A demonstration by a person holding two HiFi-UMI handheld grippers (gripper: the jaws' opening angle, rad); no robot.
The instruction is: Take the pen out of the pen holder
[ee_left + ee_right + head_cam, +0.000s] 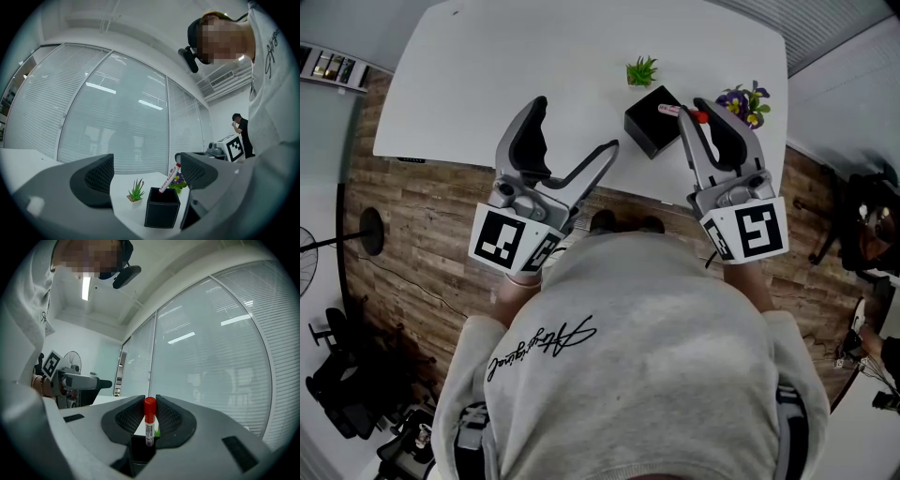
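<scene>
The right gripper (pixel 150 411) has its jaws nearly together, clamped on the white barrel of a red-capped marker pen (pixel 149 425) just below the cap. The pen's lower end seems to sit at the mouth of the black pen holder (pixel 161 213) on the white table (pixel 534 56). The left gripper (pixel 146 171) hangs near, its jaws wide apart and empty.

Office, white desk (pixel 487 84), glass partitions with blinds (pixel 117 126), wood floor (pixel 403 244)
</scene>
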